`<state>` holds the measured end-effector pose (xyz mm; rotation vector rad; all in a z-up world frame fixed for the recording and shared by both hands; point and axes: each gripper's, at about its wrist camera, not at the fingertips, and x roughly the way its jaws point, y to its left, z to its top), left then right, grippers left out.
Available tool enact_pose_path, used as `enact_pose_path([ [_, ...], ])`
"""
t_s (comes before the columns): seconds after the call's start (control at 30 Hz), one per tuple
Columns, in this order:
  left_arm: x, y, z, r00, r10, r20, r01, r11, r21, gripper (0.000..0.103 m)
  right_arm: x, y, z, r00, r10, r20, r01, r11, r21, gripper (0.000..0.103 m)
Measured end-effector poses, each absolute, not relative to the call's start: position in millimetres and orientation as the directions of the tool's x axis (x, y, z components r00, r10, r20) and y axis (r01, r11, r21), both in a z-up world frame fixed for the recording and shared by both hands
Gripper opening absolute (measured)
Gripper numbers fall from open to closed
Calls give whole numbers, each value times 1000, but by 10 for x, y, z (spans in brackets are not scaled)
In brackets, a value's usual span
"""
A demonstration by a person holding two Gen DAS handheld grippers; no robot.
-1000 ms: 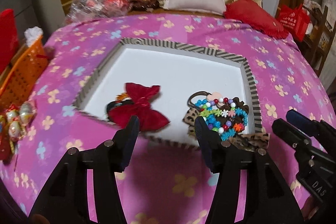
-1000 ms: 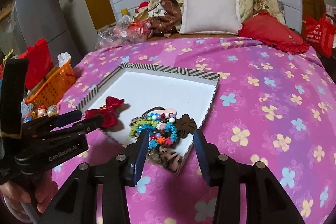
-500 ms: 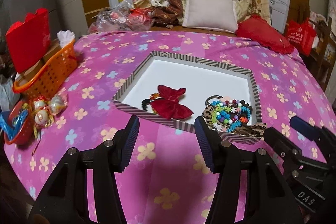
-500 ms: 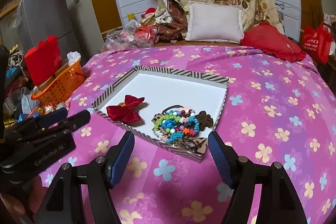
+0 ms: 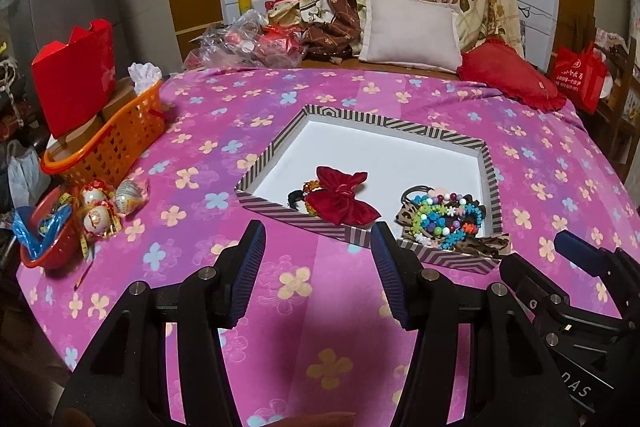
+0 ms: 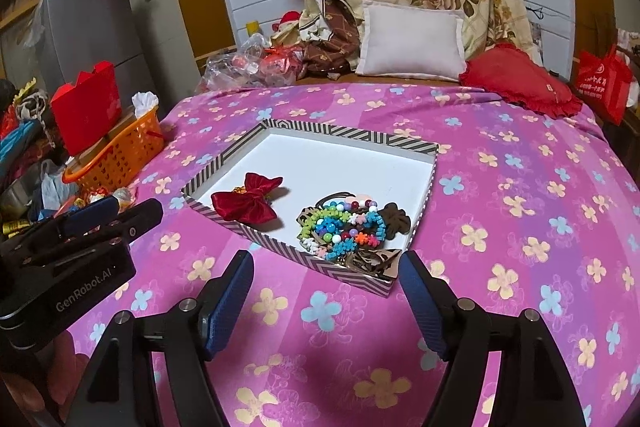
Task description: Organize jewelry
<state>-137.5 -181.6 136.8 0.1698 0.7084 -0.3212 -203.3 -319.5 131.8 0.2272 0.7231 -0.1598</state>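
From the left wrist view, the left gripper [image 5: 318,269] is hovering over the pink flowered cloth [image 5: 192,247], its jaws standing wide with nothing between them, short of the striped tray [image 5: 280,213]. The red velvet bow [image 5: 340,199] is lying inside the tray against the near wall, partly covering a dark hair tie with orange beads. The tangle of bright beaded bracelets [image 5: 444,217] is sitting in the tray's right corner, and a leopard-print piece [image 5: 486,241] is hanging over the rim there. I judge that reaching for the bow from this low angle risks the jaws catching the tray wall and shoving the light tray across the cloth.

From the right wrist view, the right gripper [image 6: 326,301] is also hanging clear of the tray [image 6: 256,233], jaws spread wide and empty. The bracelets [image 6: 344,223] are lying knotted together with dark wooden flower pieces, touching one another. Pinching one strand would probably be lifting several, or dragging the heap over the corner. The left gripper's body [image 6: 80,239] is sitting just beside the bow [image 6: 248,201] side, so both tools entering the tray together could be colliding.
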Motion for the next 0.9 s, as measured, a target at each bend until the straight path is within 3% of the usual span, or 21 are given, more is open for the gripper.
enact_pose_path([
  [0.9,-1355,-1811,1364,709,-233,-666,349,936,44,54,-1983,-3201,1233,717,-51,-695,218,964,153,73],
])
